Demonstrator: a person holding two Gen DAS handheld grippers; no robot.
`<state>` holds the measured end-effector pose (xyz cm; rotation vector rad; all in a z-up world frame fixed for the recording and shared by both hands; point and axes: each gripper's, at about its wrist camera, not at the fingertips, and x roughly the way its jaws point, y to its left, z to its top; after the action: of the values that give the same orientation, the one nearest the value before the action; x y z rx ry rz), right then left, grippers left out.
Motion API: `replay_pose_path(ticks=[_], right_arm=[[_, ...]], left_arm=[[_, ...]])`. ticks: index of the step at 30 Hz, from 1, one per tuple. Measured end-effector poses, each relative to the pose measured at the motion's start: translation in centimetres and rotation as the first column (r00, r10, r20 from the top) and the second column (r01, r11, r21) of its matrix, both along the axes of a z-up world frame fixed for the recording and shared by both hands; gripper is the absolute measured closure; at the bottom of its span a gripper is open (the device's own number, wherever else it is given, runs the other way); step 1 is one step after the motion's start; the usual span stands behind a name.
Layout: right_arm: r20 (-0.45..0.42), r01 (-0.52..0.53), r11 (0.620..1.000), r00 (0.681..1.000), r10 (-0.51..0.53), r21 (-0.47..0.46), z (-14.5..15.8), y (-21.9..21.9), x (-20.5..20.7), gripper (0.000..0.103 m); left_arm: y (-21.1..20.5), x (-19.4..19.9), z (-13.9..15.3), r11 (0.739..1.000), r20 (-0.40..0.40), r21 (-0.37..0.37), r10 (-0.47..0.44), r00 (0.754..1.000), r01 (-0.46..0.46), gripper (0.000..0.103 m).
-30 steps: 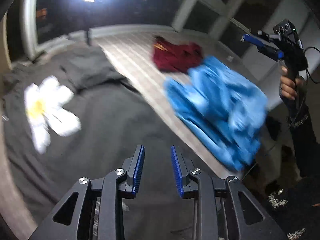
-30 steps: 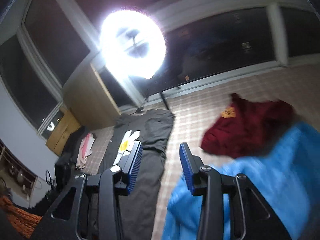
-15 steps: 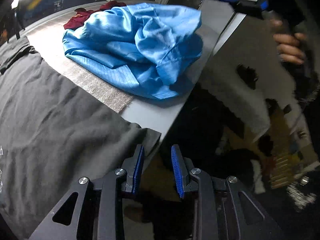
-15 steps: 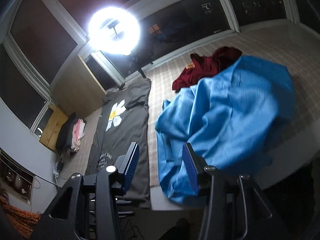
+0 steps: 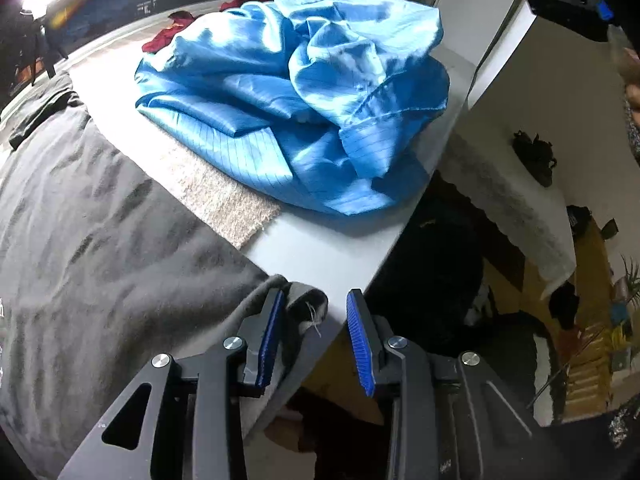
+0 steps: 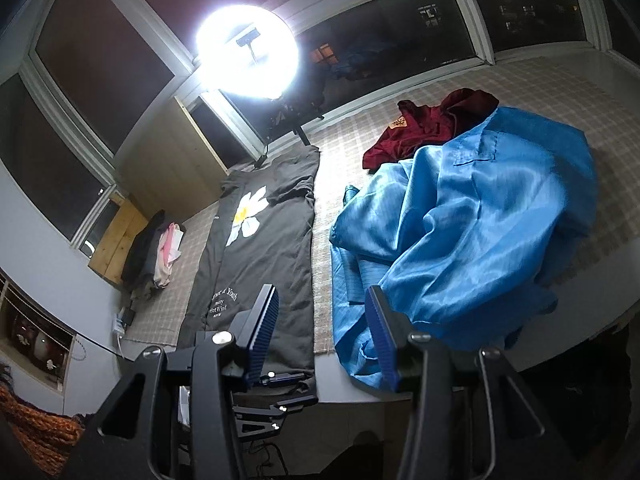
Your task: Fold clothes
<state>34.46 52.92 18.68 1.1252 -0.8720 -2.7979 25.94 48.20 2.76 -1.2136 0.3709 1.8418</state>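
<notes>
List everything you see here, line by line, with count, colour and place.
T-shirt: one, dark grey with a white flower print, laid flat along the left of the table, its near corner between the left fingers.
Shiny garment: one, blue, crumpled in a heap right of the T-shirt.
Hoodie: one, dark red, bunched behind the blue heap.
Mat: one, beige check, under the clothes.
Table: one, white, bare at the near edge.
Ring light: one, white, lit, by the window.
Clothes pile: one, black and pink, far left.
Left gripper: open, blue fingers at the T-shirt corner.
Right gripper: open, raised above the table.
</notes>
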Motion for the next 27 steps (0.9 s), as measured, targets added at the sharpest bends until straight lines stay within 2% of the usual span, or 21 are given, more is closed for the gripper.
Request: replay_pose_path(ticks=[2, 4, 7, 9, 12, 17, 20, 23, 25, 27], right_arm=[[0.01, -0.007, 1.0, 1.0, 0.007, -0.006, -0.3, -0.3, -0.7, 0.058], [0.024, -0.027, 1.0, 0.999, 0.027, -0.004, -0.7, -0.2, -2.2, 0.058], [0.056, -0.087, 0.996, 0.995, 0.085, 0.025, -1.7, -0.2, -6.7, 0.058], [0.077, -0.133, 0.989, 0.989, 0.129, 0.058, -2.3, -0.4, -10.9, 0.058], [0.098, -0.213, 0.973, 0.974, 0.205, 0.088, -3.8, -1.3, -20.7, 0.058], [0.19, -0.255, 0.962, 0.954, 0.233, 0.1, -8.3, -2.3, -36.2, 0.059], [0.278, -0.265, 0.958, 0.934, 0.225, 0.114, -12.3, -2.8, -42.7, 0.059], [0.349, -0.271, 0.96, 0.908, 0.23, 0.072, -15.6, -2.8, -46.2, 0.058], [0.333, -0.292, 0.955, 0.907, 0.258, 0.055, -15.7, -3.4, -47.0, 0.058], [0.333, -0.347, 0.936, 0.892, 0.307, 0.065, -15.5, -4.7, -47.6, 0.08]], left_arm=[[-0.3, -0.3, 0.0, 1.0, -0.001, 0.002, 0.011, 1.0, -0.011, 0.099], [-1.2, -0.9, 0.5, 0.998, 0.068, 0.048, 0.028, 0.997, -0.031, 0.099], [-3.0, -0.5, 3.4, 0.987, 0.098, 0.146, 0.05, 0.994, -0.064, 0.099], [-4.2, -0.4, 5.4, 0.977, 0.099, 0.198, 0.059, 0.993, -0.078, 0.099], [-5.6, -1.2, 6.6, 0.962, 0.134, 0.248, 0.086, 0.987, -0.117, 0.099], [-6.2, -2.6, 5.3, 0.944, 0.207, 0.255, 0.157, 0.966, -0.208, 0.099], [-6.0, -2.5, 4.2, 0.945, 0.212, 0.228, 0.188, 0.959, -0.235, 0.099], [-6.8, -2.9, 3.9, 0.939, 0.198, 0.201, 0.241, 0.95, -0.28, 0.099], [-8.0, -3.2, 3.9, 0.925, 0.2, 0.201, 0.283, 0.938, -0.322, 0.099], [-9.2, -3.5, 3.9, 0.91, 0.202, 0.201, 0.324, 0.924, -0.363, 0.099]])
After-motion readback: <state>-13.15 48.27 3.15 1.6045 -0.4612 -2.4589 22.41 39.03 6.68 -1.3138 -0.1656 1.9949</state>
